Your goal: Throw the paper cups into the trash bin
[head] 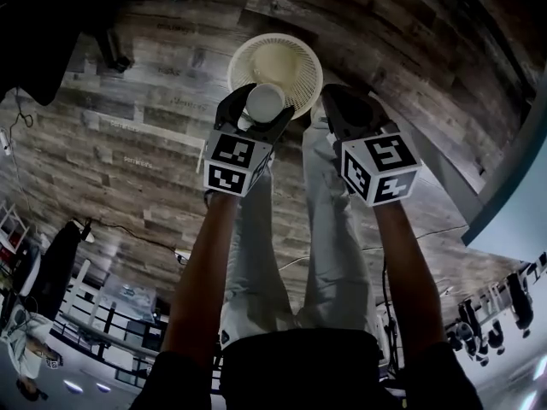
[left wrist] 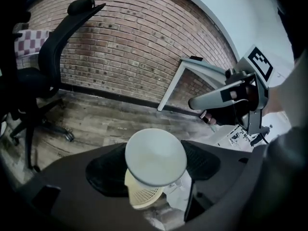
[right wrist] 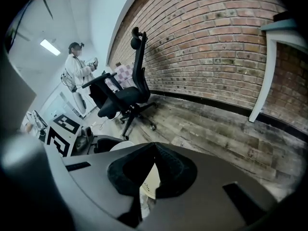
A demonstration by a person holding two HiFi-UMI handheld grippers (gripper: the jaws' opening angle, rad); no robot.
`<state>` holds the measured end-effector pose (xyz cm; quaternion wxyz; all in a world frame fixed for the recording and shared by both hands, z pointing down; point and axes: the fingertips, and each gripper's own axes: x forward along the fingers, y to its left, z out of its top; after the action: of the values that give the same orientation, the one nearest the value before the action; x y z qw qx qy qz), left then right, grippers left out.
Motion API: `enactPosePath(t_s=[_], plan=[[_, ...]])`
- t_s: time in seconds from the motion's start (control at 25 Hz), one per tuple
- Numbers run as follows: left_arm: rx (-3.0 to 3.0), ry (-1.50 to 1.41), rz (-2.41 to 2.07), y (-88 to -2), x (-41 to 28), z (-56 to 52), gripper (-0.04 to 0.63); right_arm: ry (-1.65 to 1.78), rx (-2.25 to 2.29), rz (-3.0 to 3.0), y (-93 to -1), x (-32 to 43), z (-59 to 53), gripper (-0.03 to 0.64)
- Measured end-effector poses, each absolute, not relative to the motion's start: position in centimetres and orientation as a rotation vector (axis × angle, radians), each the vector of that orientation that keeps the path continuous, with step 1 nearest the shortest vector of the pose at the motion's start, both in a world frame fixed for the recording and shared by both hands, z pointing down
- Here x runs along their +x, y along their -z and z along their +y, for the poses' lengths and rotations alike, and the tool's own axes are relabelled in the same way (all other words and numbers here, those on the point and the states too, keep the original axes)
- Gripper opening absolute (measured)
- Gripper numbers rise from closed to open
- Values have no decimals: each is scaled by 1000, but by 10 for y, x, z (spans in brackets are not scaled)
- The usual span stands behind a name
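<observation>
A cream mesh trash bin (head: 295,58) stands on the wooden floor, straight ahead of my legs. My left gripper (head: 261,107) is shut on a white paper cup (head: 266,99) and holds it over the bin's near rim. In the left gripper view the cup's round base (left wrist: 155,156) fills the gap between the dark pads (left wrist: 107,171), with the bin (left wrist: 142,197) below it. My right gripper (head: 340,101) hangs beside the bin's right rim. Its jaws meet at the tips (right wrist: 154,149) with nothing between them, and a strip of the bin (right wrist: 151,181) shows through the slit.
A black office chair (left wrist: 44,69) (right wrist: 121,96) stands by the brick wall (left wrist: 139,47). A white table leg (left wrist: 169,88) (right wrist: 266,78) rises near the wall. A person in a white coat (right wrist: 77,73) stands far off. A pale wall edge (head: 513,186) is to my right.
</observation>
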<state>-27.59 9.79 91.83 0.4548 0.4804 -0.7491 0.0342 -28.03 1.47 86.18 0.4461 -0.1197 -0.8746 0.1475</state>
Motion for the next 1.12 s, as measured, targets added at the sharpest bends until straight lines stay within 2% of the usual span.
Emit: enactPosePath(t_s=[0.24, 0.6, 1.12], plan=[[1141, -118, -1845, -972, -258, 100, 348, -384, -330, -2141, -904, -256, 25, 5], [1069, -103, -1849, -1045, -278, 111, 348, -367, -332, -2083, -953, -254, 32, 5], [1032, -78, -1853, -1061, -283, 108, 365, -360, -338, -2073, -967, -260, 23, 5]])
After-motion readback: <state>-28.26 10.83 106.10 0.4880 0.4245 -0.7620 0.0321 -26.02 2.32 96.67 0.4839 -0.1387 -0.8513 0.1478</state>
